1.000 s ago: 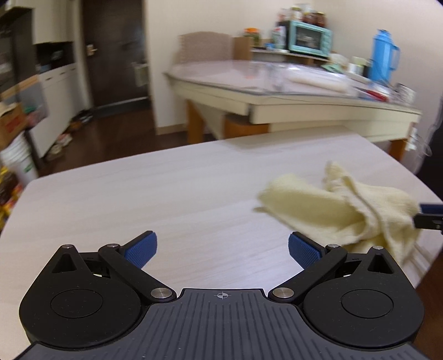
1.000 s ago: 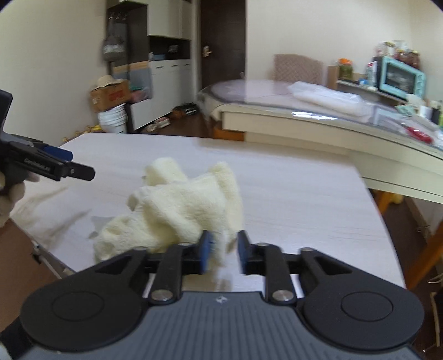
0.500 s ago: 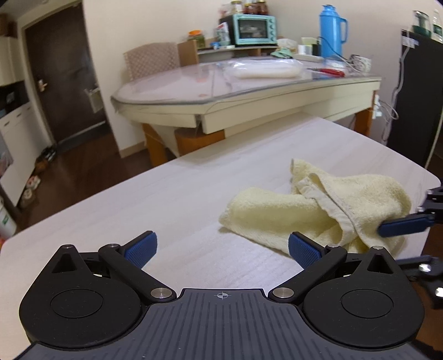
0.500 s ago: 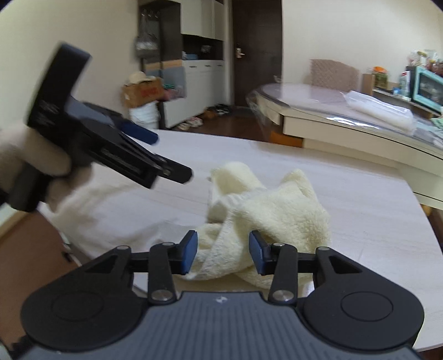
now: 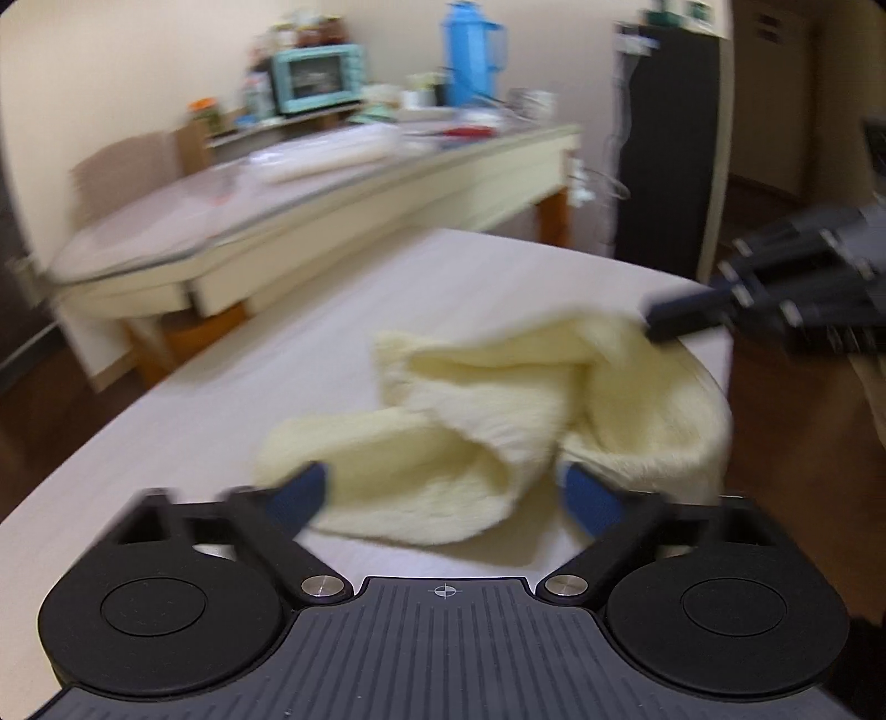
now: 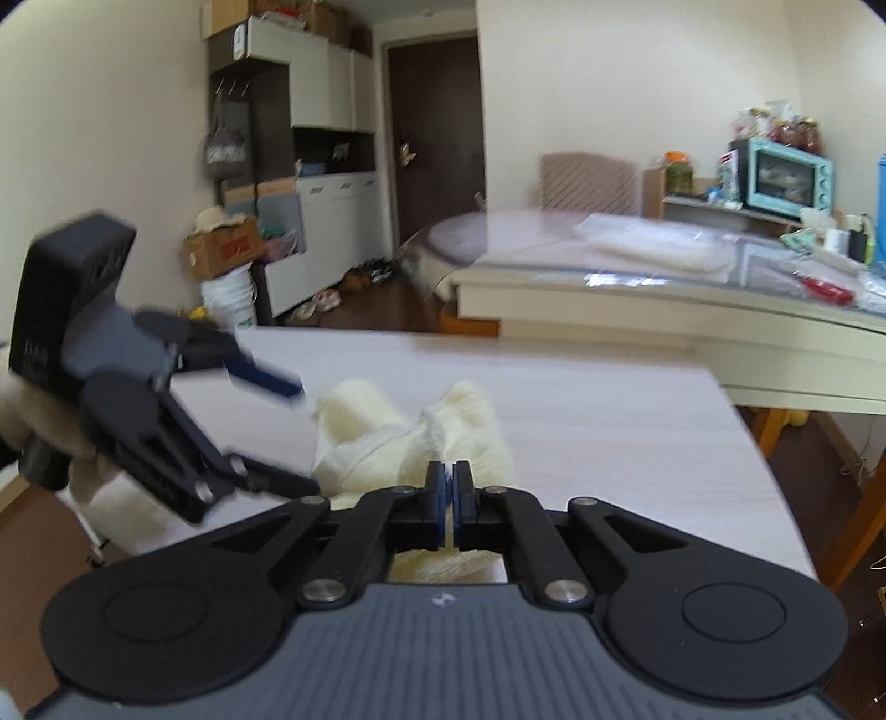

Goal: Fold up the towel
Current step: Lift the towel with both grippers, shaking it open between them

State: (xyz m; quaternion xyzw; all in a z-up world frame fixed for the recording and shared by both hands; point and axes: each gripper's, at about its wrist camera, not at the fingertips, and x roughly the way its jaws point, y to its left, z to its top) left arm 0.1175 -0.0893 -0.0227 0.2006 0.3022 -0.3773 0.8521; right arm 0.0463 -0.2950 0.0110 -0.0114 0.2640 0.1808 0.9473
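Towel: pale yellow, plain. Tabletop: light wood grain, whitish. Left gripper and right gripper: black bodies, blue pads. Toaster oven: teal. Thermos: blue.

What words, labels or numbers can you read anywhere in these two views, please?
None can be read.
Cardboard box: red print, too blurred.
Hanging bag: pale lettering, too small.
Left hand-held gripper: side marking, blurred.
Jars above the oven: labels too small.

A lived-in home dining room.
A teal toaster oven and blue thermos crowd a glass-topped dining table; white cabinets, shoes near the dark door, and a cardboard box.
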